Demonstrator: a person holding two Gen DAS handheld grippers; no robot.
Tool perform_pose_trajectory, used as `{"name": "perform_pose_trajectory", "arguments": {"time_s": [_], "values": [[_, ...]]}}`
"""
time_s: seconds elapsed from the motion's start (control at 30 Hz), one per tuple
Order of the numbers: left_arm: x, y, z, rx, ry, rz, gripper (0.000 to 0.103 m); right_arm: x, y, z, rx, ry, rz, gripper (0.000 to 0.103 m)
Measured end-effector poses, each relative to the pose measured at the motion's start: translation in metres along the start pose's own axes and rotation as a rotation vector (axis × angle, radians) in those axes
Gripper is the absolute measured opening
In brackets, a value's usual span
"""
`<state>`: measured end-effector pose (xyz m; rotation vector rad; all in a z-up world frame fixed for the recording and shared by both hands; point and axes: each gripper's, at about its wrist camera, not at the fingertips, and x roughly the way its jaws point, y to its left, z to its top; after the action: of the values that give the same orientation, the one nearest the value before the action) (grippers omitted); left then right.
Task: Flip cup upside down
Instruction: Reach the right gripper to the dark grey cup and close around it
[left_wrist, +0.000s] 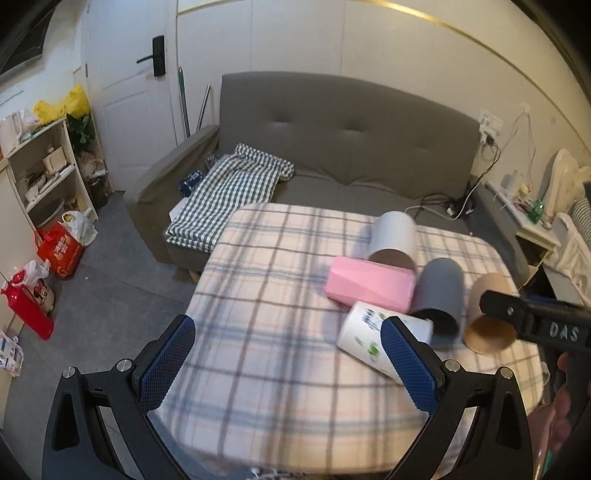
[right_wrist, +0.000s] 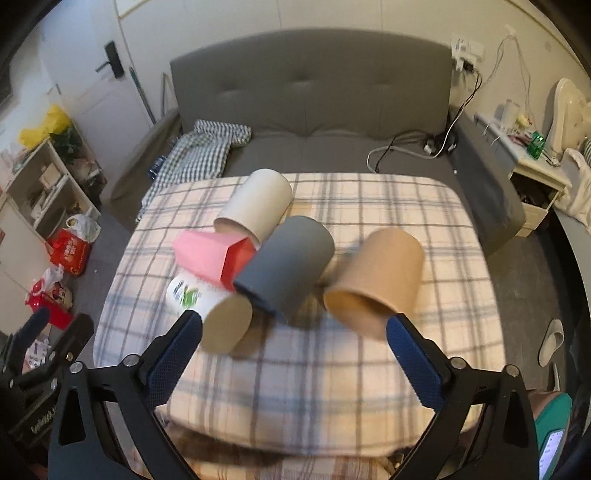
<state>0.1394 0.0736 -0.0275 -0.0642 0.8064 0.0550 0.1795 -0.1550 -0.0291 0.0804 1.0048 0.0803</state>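
Observation:
Several paper cups lie on their sides on a plaid-covered table (right_wrist: 332, 387): a tan cup (right_wrist: 376, 277), a dark grey cup (right_wrist: 286, 258), a cream cup (right_wrist: 255, 203) and a white printed cup (right_wrist: 210, 314). A pink box (right_wrist: 210, 258) lies among them. My right gripper (right_wrist: 294, 328) is open and empty, just in front of the grey and tan cups. My left gripper (left_wrist: 288, 332) is open and empty over the table's left part; the white printed cup (left_wrist: 364, 332) lies just behind its right finger. The right gripper's tip (left_wrist: 496, 304) shows beside the tan cup (left_wrist: 489, 317).
A grey sofa (left_wrist: 351, 140) with a checked blanket (left_wrist: 229, 188) stands behind the table. Cables lie on its right seat (right_wrist: 406, 151). A shelf (left_wrist: 40, 173), bags and a red bottle (left_wrist: 26, 310) are on the floor at left. A nightstand (right_wrist: 535, 173) stands at right.

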Motion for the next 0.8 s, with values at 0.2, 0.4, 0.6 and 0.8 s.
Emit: {"name": "perform_pose_trajectory", "arguments": {"time_s": [0.2, 0.4, 0.6, 0.8], "values": [[0.038, 0.011, 0.012, -0.006, 0.053, 0.001, 0.103, 0.060, 0.003, 0.030, 0.043, 0.131, 0.008, 0.087], [0.061, 0.016, 0.014, -0.025, 0.090, -0.014, 0.103, 0.101, 0.008, 0.041, 0.046, 0.228, 0.012, 0.079], [0.071, 0.014, 0.015, -0.032, 0.105, -0.031, 0.103, 0.118, 0.015, 0.050, 0.030, 0.259, -0.019, 0.080], [0.072, 0.013, 0.014, -0.035, 0.114, -0.035, 0.103, 0.137, 0.014, 0.057, 0.024, 0.323, -0.041, 0.082]]}}
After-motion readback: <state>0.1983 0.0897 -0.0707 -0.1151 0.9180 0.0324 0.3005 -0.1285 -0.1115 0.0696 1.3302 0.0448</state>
